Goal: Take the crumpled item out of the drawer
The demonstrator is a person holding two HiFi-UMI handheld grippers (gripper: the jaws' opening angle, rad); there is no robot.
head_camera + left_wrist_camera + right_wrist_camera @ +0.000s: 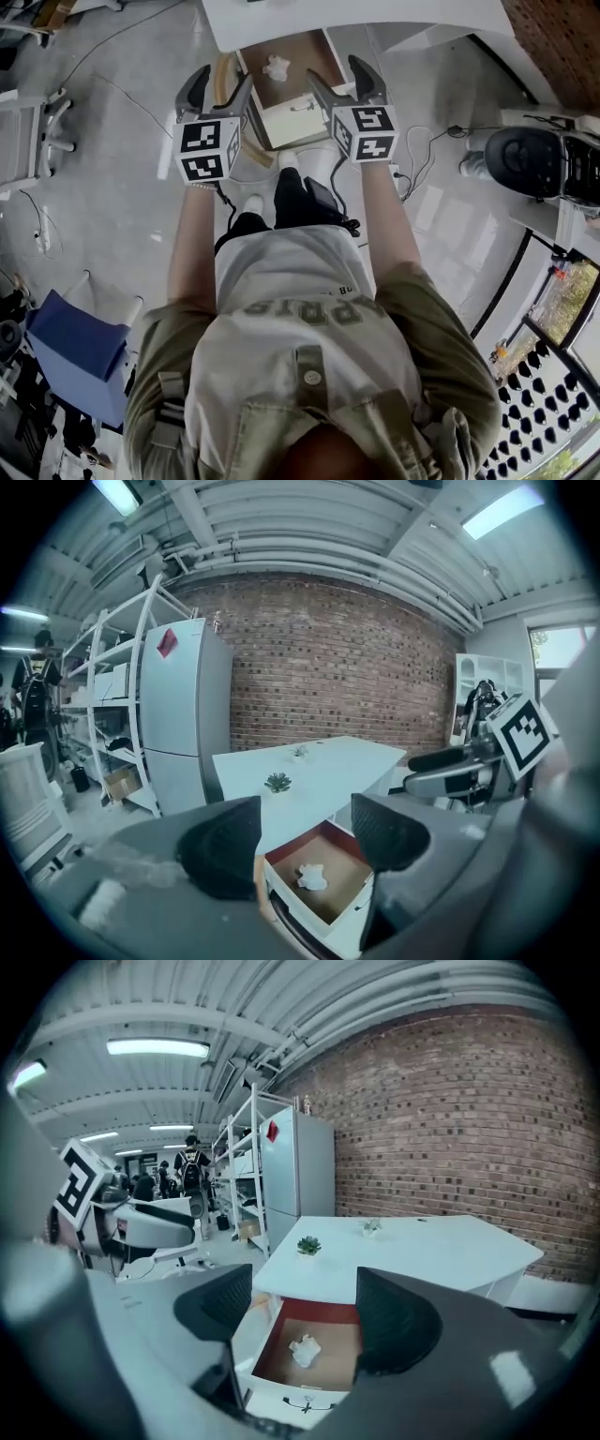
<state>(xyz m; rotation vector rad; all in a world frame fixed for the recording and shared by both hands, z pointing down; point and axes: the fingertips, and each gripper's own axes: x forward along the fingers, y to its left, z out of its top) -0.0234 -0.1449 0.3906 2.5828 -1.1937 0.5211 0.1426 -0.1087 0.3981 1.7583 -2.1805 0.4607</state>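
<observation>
A white crumpled item (276,67) (312,877) (304,1350) lies on the brown bottom of an open drawer (292,120) (302,913) (289,1394) under a white desk (375,17) (319,766) (412,1246). My left gripper (223,81) (307,831) is open and hangs in the air in front of the drawer's left side. My right gripper (339,78) (306,1310) is open too, beside it on the right. Both hold nothing and stay short of the drawer.
Two small potted plants (308,1245) (372,1227) stand on the desk. A grey fridge (183,710) and shelving (246,1166) stand by the brick wall. A cable (427,145) trails on the floor at the right; a blue chair (80,347) is at the left.
</observation>
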